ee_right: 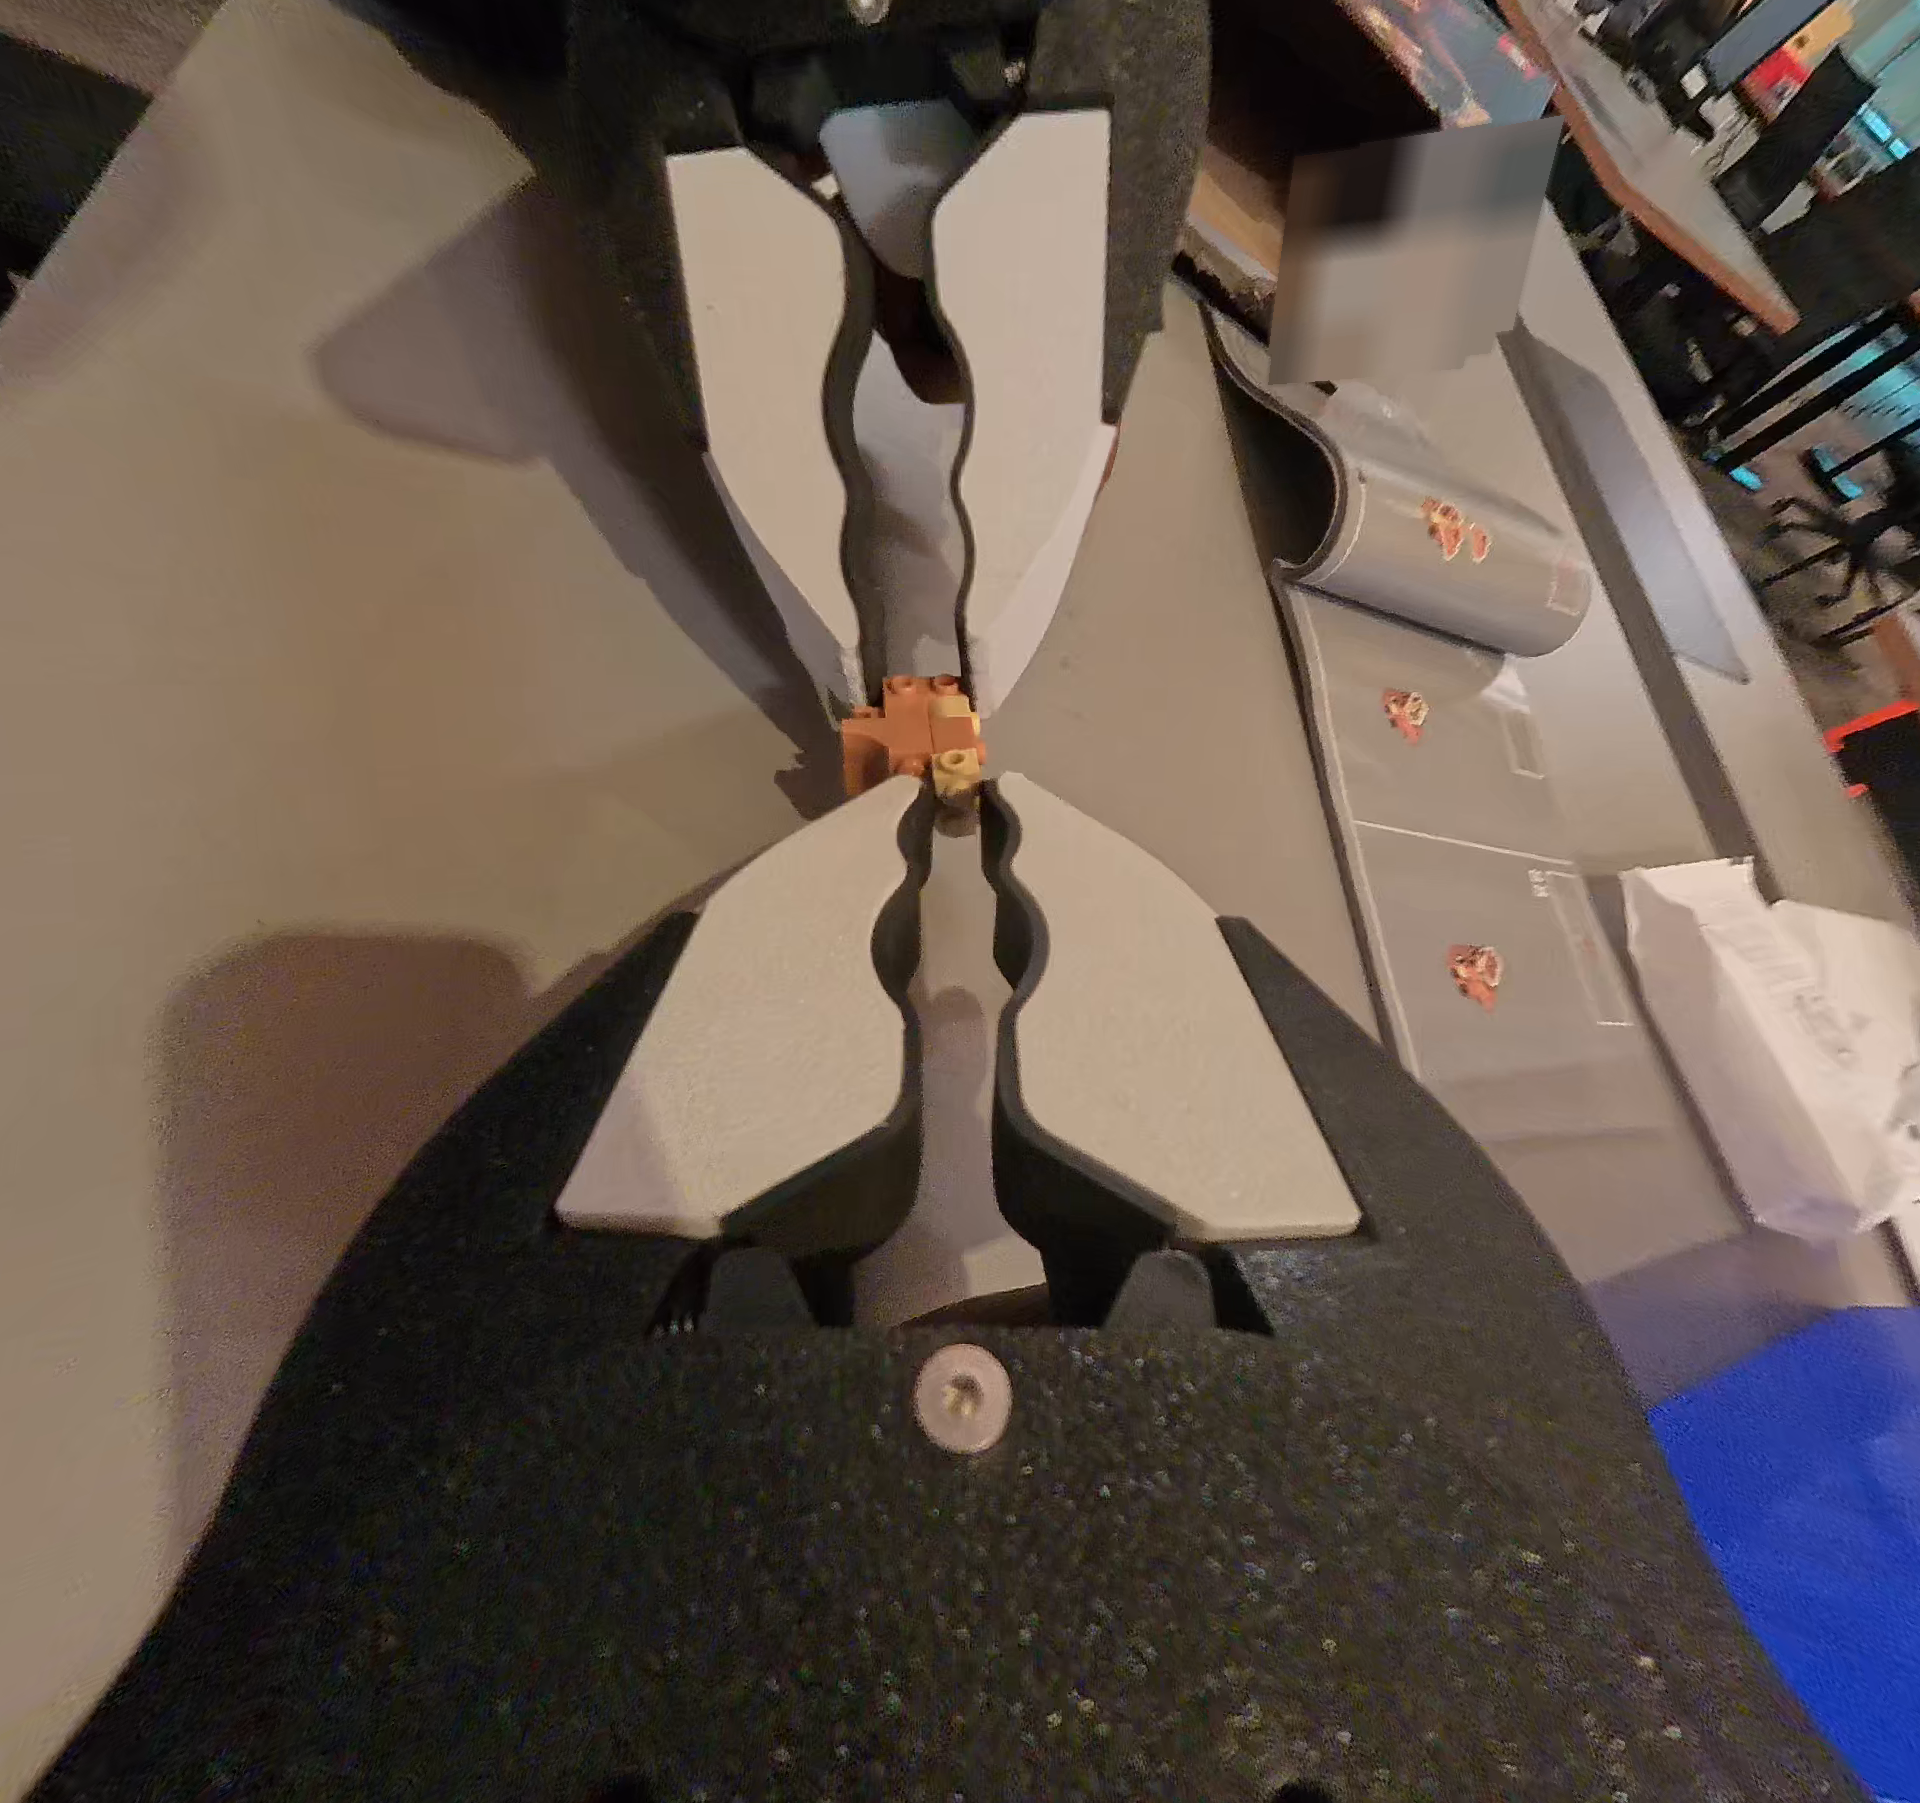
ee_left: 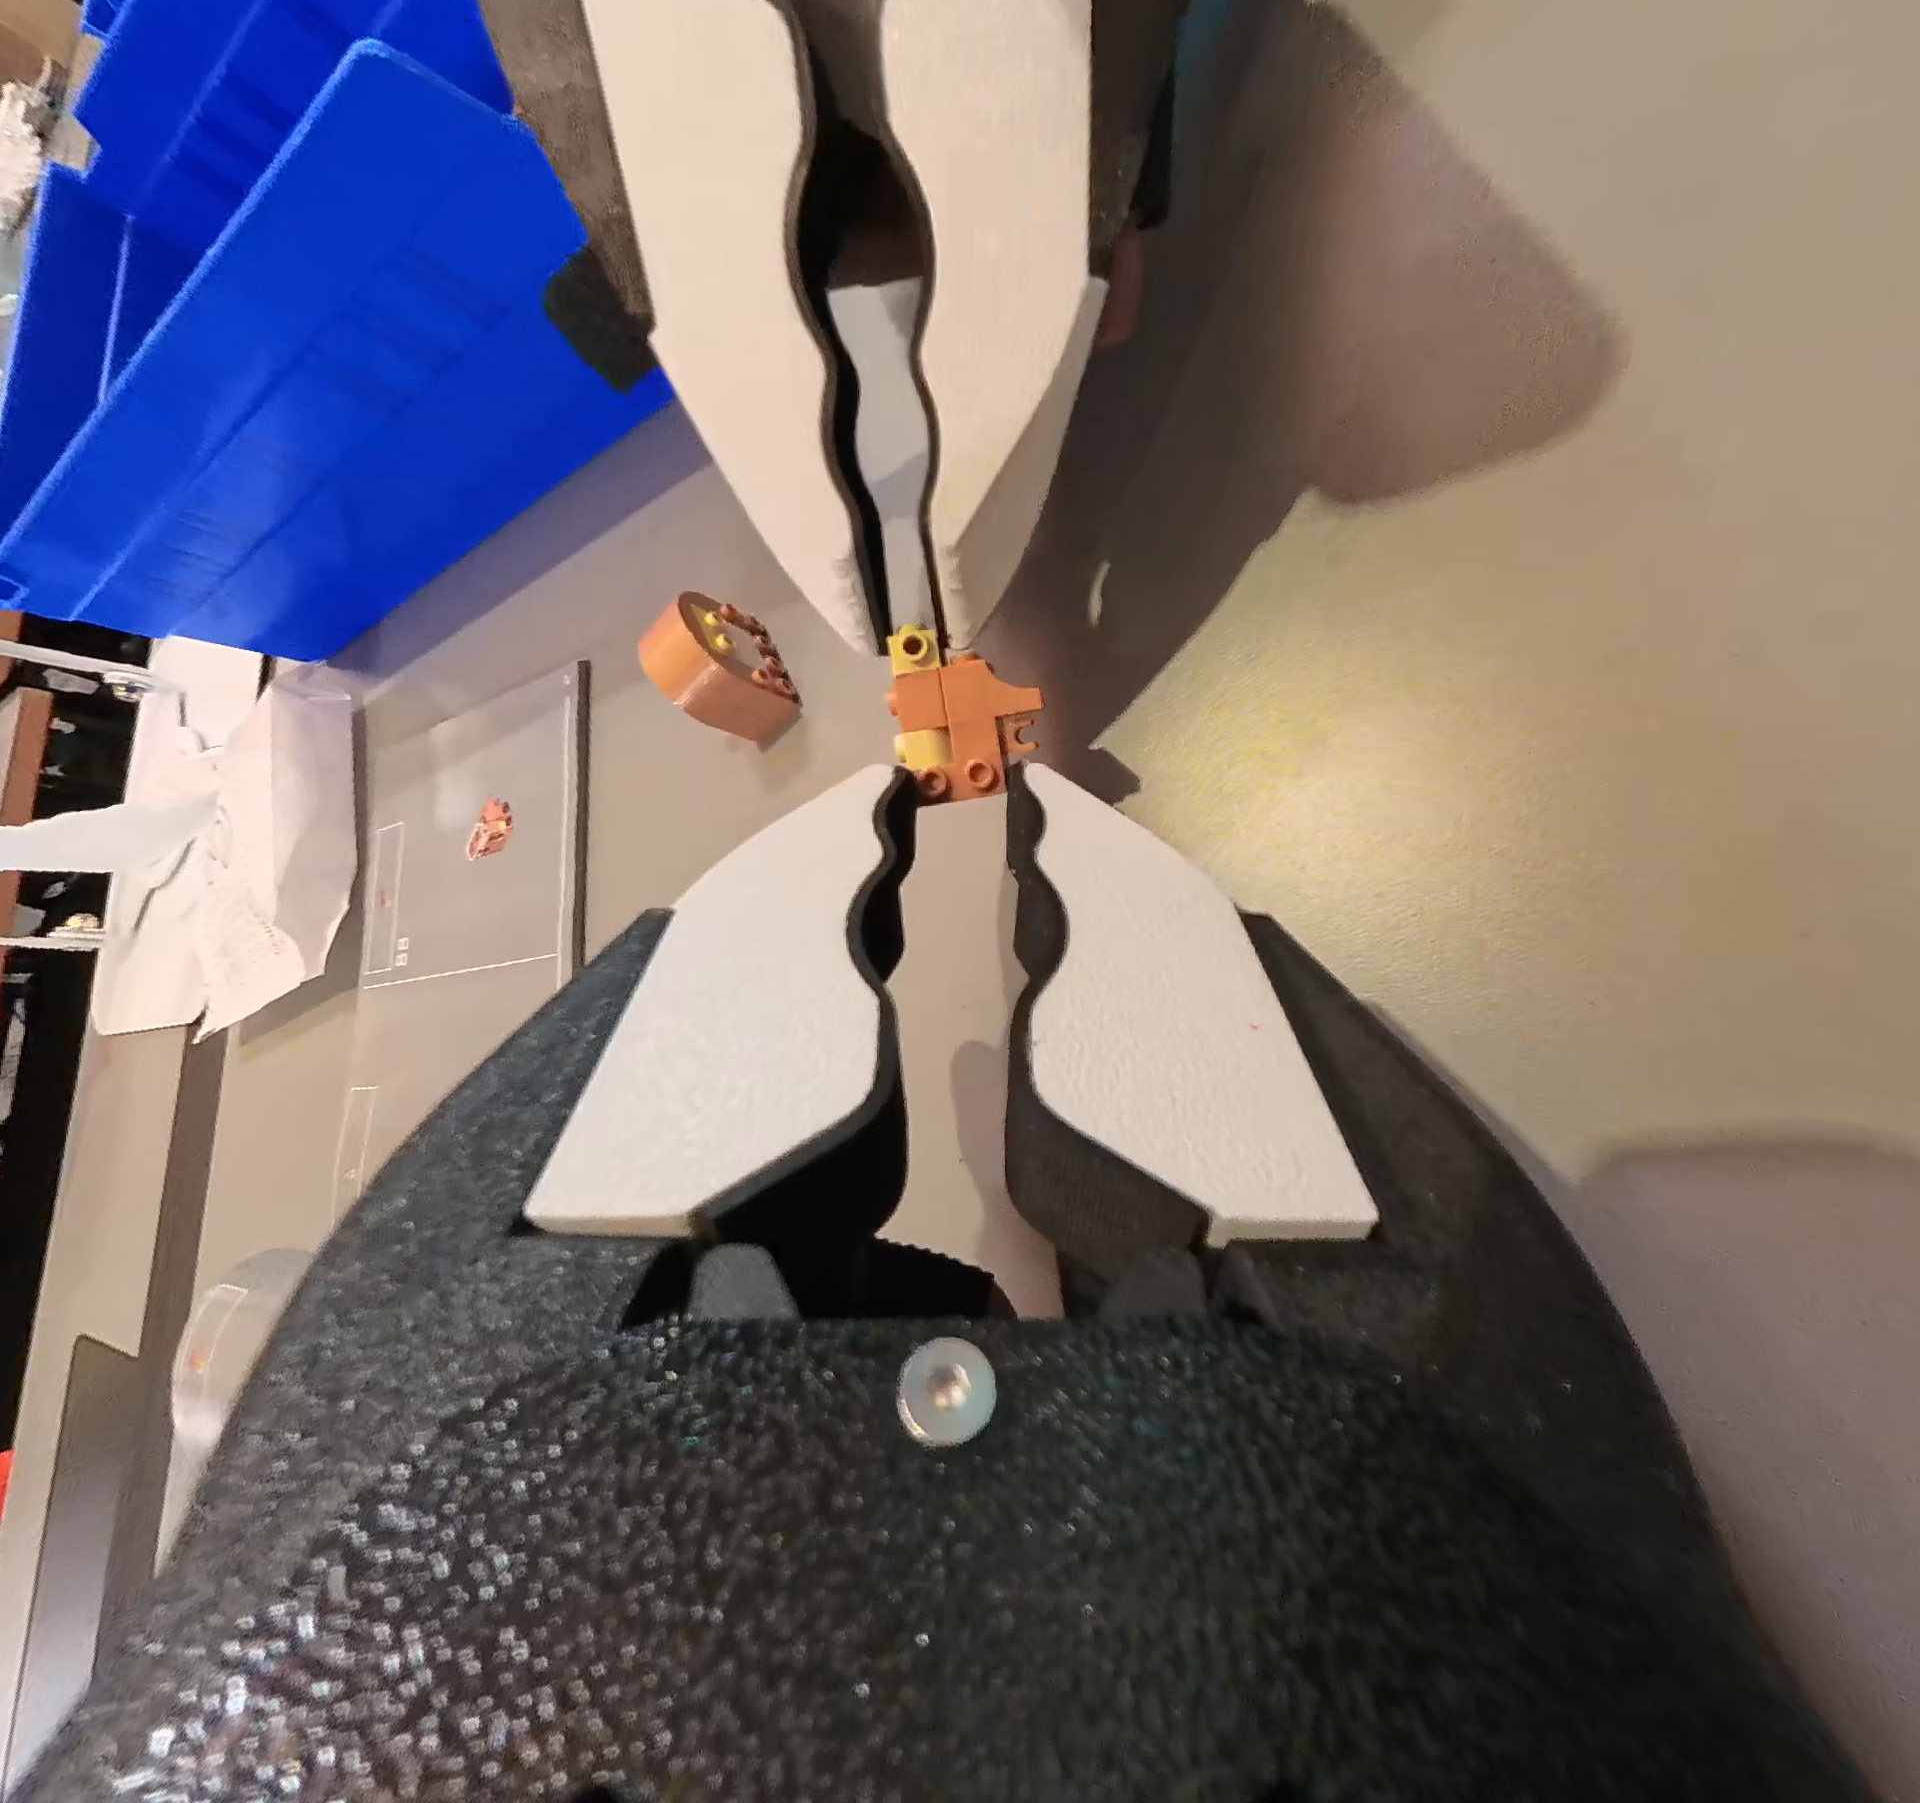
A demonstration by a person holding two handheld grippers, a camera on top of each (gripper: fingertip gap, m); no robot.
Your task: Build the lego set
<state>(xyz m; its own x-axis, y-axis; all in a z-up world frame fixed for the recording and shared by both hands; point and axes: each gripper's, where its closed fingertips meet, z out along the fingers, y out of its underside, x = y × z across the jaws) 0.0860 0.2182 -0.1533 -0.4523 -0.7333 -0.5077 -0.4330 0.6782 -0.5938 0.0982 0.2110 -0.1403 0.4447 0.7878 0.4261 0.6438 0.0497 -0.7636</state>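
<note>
I count two grippers (ee_left: 961, 782) (ee_right: 951, 803) and one small brick cluster (ee_left: 951, 714) between them. One rounded brown brick piece (ee_left: 717, 678) lies apart, beside three blue bins (ee_left: 312, 351).

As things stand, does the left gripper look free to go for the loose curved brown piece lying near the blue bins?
Probably not: the left gripper grips the small brick assembly, with the right gripper holding its far end. The curved brown piece itself lies unobstructed.

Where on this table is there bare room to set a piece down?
The pale tabletop beyond the two tongs, away from the blue bins, lies bare. It is crowded toward the bins: a loose brown brick piece, grey instruction sheets and crumpled white paper.
</note>
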